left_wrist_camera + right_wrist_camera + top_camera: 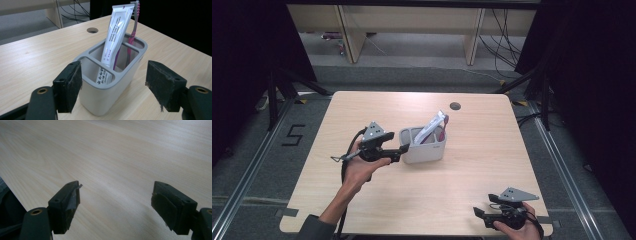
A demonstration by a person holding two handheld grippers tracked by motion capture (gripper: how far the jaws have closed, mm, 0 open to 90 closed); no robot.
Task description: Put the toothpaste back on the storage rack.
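Two spread grippers, left gripper [113, 85] flanking smooth grey plastic holder [110, 87], right gripper [115, 205] empty.

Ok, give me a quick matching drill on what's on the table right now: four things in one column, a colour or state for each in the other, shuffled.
Things:
1. toothpaste tube
2. toothbrush
3. holder
4. right gripper

Colour or state:
A. grey, with compartments
B. white, printed, leaning in the holder
C. open over bare table
D. pink, standing bristles up

Pairs: 1-B, 2-D, 3-A, 4-C
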